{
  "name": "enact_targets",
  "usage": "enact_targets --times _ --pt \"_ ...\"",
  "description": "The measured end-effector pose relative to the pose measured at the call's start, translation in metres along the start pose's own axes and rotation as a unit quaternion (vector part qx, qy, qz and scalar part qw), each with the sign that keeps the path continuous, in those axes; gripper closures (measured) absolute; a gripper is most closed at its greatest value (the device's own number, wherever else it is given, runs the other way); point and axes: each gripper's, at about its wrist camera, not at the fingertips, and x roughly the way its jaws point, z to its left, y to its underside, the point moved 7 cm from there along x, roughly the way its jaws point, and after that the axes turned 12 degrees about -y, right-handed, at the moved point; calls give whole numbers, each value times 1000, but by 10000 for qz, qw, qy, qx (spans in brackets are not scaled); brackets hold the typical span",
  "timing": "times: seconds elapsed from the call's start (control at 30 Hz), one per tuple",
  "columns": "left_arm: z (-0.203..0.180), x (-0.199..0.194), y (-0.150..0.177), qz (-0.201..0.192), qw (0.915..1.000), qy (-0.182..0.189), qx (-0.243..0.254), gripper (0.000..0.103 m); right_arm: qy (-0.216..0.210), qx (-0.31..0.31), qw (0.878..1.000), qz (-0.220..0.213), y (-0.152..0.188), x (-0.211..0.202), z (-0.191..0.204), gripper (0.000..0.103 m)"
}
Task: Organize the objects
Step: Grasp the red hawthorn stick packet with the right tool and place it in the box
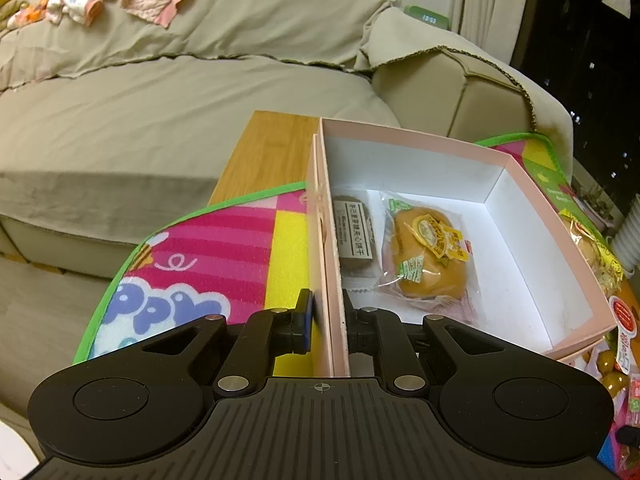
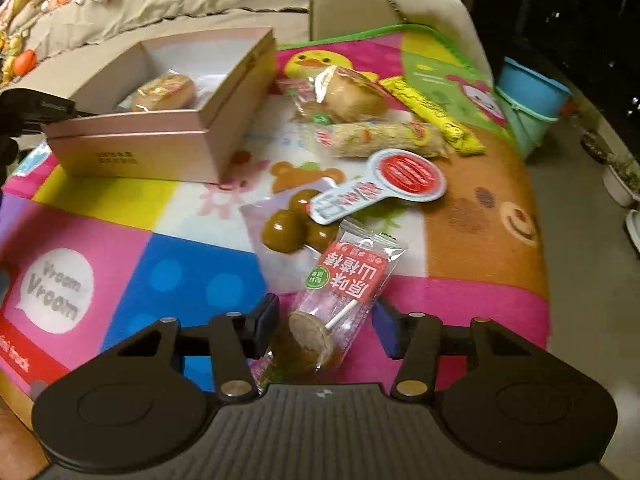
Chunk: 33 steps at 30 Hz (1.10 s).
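The left tool [image 1: 326, 322] pinches the near wall of the pink box [image 1: 556, 224], one finger outside and one inside, steadying it on the surface under the bright play mat [image 1: 224, 240]. Inside the box lie a wrapped bun [image 1: 428, 258] and, beside it against the pinched wall, a dark biscuit pack [image 1: 356, 236]. The right tool [image 2: 325, 330] is spread wide around a hawthorn lollipop packet [image 2: 344, 292], which lies on the mat well in front of the box; neither finger seems to touch it yet. The risk, as I judge it, is in the closing: the film wrapper is slick and loose (and its low end overlaps something brown I cannot identify), so the fingers may catch only a fold and let it slip during the carry, or drag that other item along. The bag of brown balls [image 2: 292, 224] lies just beyond, between the packet and the box, and could be nudged. A hard pull by the left tool could also tip the light box.
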Motion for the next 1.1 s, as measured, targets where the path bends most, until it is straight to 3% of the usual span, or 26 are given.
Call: enact_targets --times 0.13,0.2,0.3,0.5,0.67,0.87,0.97,1.03,1.1 --pt "0 0 0 -5 10000 -3 3 89 69 21 10000 57 3 -2 -3 53" --pt "1 0 0 -9 10000 -5 -7 89 82 8 9999 65 4 -5 -2 65" --pt "1 0 1 -15 10000 -13 27 89 -158 94 9997 141 4 -11 2 69" --pt "1 -1 -1 -15 10000 6 -1 89 -409 -73 9991 -92 -19 -41 17 69" --pt "0 0 -3 -16 10000 13 -15 89 -902 -105 9938 -638 -70 -71 33 69" --pt "1 2 -4 -19 10000 14 11 89 -1716 -398 9759 -1291 -160 -88 75 69" --pt "1 2 -3 -16 10000 17 -8 90 -2252 -238 9628 -1477 -208 -76 99 69" --pt "1 3 -4 -4 10000 12 -34 90 -2604 -67 9546 -1445 -235 -55 116 58" --pt "1 3 -5 7 10000 0 -36 90 -2637 90 9550 -1357 -251 -29 127 56"
